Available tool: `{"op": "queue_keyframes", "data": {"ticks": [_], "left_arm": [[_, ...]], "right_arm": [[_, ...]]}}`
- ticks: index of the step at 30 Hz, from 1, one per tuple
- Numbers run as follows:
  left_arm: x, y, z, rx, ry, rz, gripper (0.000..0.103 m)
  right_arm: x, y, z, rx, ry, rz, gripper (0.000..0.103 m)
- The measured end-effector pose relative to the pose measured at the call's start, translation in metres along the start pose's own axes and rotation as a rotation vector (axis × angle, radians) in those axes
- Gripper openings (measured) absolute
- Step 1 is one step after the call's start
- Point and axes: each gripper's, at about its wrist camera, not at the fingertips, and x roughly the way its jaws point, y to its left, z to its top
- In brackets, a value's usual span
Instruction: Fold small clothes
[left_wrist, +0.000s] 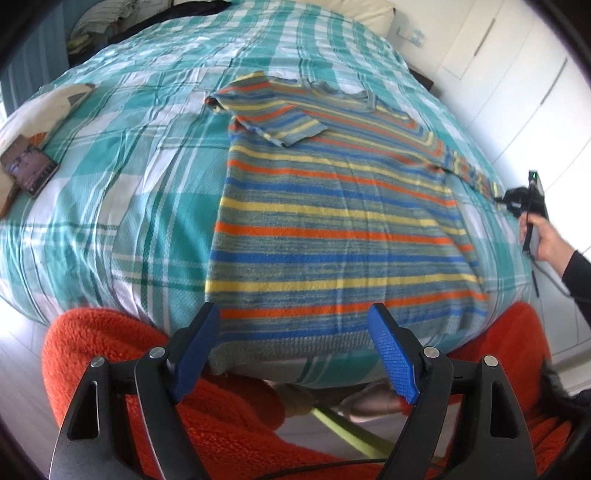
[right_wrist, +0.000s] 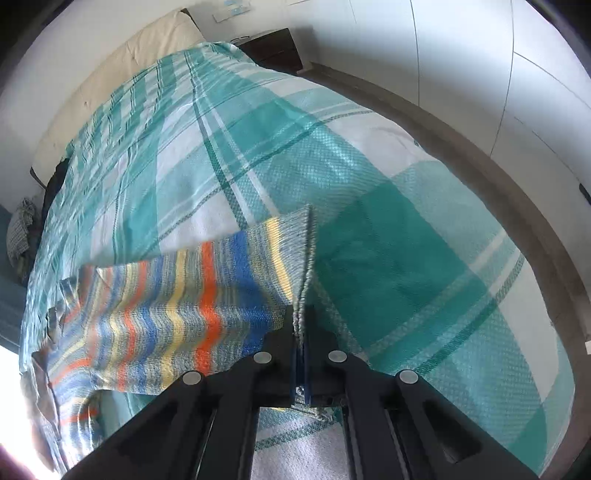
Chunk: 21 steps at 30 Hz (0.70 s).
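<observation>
A striped knit shirt (left_wrist: 332, 214) in blue, orange, yellow and grey lies flat on the bed, its left sleeve (left_wrist: 280, 122) folded in over the chest. My left gripper (left_wrist: 295, 350) hangs open over the shirt's hem at the bed's near edge, nothing between its blue pads. The right gripper (left_wrist: 517, 199), held by a hand at the far right of the left wrist view, is at the end of the stretched-out right sleeve. In the right wrist view my right gripper (right_wrist: 302, 332) is shut on that sleeve's cuff (right_wrist: 295, 254), which is lifted off the bedspread.
The bed wears a teal and white checked cover (left_wrist: 129, 221). A phone (left_wrist: 29, 170) lies on a pillow at the left. Orange fleece (left_wrist: 110, 350) fills the space below the bed edge. White wardrobe doors (left_wrist: 535, 92) stand to the right, a dark nightstand (right_wrist: 273, 48) by the headboard.
</observation>
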Motion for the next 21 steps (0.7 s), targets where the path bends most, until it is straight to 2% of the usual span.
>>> {"op": "queue_keyframes", "data": {"ticks": [1,3,4,5,7,9,11,13,15,18,20,21], "left_arm": [[0.0,-0.001,0.002,0.019,0.001,0.004,0.083],[-0.002,0.0,0.014,0.063,-0.011,0.007,0.083],[-0.004,0.0,0.023,0.08,-0.024,0.007,0.083],[-0.005,0.0,0.035,0.101,-0.045,0.003,0.083],[-0.005,-0.003,0.063,0.161,-0.094,-0.01,0.084],[0.009,-0.016,0.094,0.268,-0.116,-0.023,0.088],[0.039,-0.031,0.122,0.383,-0.085,-0.027,0.089],[0.083,-0.04,0.149,0.449,-0.025,-0.047,0.089],[0.121,-0.043,0.169,0.469,0.024,-0.029,0.088],[0.174,-0.04,0.191,0.472,0.086,0.047,0.088],[0.196,-0.028,0.199,0.395,0.134,0.032,0.08],[0.199,-0.02,0.201,0.333,0.133,0.014,0.067]], "right_arm": [[-0.002,-0.001,0.0,-0.004,-0.003,0.008,0.011],[-0.007,-0.001,0.0,-0.022,-0.004,0.037,0.037],[-0.013,-0.003,-0.001,-0.027,-0.011,0.046,0.065],[-0.024,-0.005,-0.003,-0.031,-0.034,0.044,0.081],[-0.043,-0.007,-0.008,-0.052,-0.095,0.007,0.082],[-0.067,-0.01,-0.02,-0.089,-0.135,-0.003,0.082],[-0.084,-0.016,-0.036,-0.103,-0.145,0.015,0.082],[-0.103,-0.021,-0.061,-0.098,-0.136,0.08,0.082],[-0.115,-0.023,-0.087,-0.082,-0.118,0.154,0.082],[-0.129,-0.018,-0.128,-0.07,-0.1,0.255,0.082],[-0.133,-0.01,-0.151,-0.078,-0.102,0.285,0.082],[-0.135,-0.005,-0.163,-0.085,-0.105,0.292,0.082]]}}
